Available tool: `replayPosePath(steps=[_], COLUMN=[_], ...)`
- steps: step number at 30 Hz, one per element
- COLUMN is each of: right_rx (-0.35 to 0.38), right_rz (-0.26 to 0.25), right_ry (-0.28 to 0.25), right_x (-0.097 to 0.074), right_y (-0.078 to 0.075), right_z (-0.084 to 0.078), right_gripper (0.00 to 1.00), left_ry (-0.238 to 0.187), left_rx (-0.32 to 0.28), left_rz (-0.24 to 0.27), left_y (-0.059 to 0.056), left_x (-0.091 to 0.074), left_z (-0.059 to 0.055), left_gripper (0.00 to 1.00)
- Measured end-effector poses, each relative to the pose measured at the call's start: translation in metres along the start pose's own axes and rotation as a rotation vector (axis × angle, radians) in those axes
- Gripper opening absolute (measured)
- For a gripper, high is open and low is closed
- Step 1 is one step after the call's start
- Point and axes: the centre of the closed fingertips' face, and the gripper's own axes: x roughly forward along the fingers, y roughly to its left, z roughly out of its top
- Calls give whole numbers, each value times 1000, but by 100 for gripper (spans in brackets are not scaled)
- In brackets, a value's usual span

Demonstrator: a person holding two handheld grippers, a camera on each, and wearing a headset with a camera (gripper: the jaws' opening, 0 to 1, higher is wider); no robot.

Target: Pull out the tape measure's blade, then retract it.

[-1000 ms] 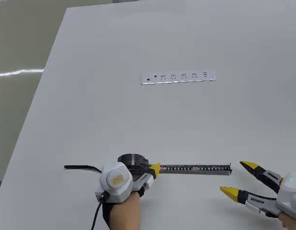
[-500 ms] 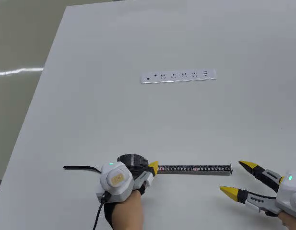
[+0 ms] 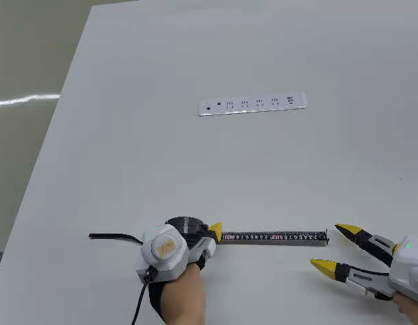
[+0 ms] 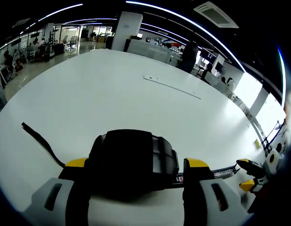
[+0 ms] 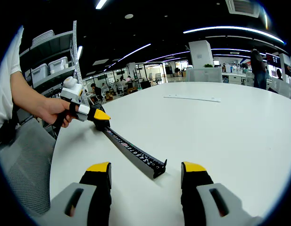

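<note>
A black tape measure case [image 3: 185, 227] [image 4: 131, 160] lies near the front edge of the white table, and my left gripper [image 3: 207, 237] [image 4: 136, 165] is shut on it, one yellow-tipped jaw on each side. Its blade [image 3: 273, 237] [image 5: 133, 153] lies pulled out flat to the right, ending in a hook. A black wrist strap [image 3: 114, 236] [image 4: 39, 141] trails left from the case. My right gripper [image 3: 336, 248] [image 5: 146, 168] stands open just right of the blade's end, not touching it.
A white power strip [image 3: 253, 104] [image 4: 171, 85] [image 5: 192, 98] lies further back on the table [image 3: 195, 162]. The table's left edge drops to a grey floor [image 3: 26, 81]. A cable [image 3: 137, 308] hangs from the left gripper.
The head camera has tilted a little. The grippers, case and blade stay much as they were.
</note>
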Motion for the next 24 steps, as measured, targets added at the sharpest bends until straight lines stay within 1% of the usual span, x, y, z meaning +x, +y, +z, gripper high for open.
replayPosePath(steps=[6, 13, 14, 16, 24], right_rx=[-4, -7, -10, -12, -23], right_rz=[21, 34, 36, 41, 63], right_ry=[1, 2, 4, 6, 16], right_x=[4, 6, 6, 6, 12], right_y=[0, -1, -2, -2, -3], right_z=[-2, -2, -2, -3, -5], right_gripper=[59, 57, 57, 56, 52], left_ry=[1, 4, 1, 8, 2], left_rx=[-2, 1, -8, 10, 10], left_rz=[11, 22, 21, 29, 34], left_y=[2, 4, 3, 4, 4], left_x=[0, 3, 3, 2, 3], left_z=[1, 0, 1, 0, 0], left_gripper=[77, 75, 76, 74, 74])
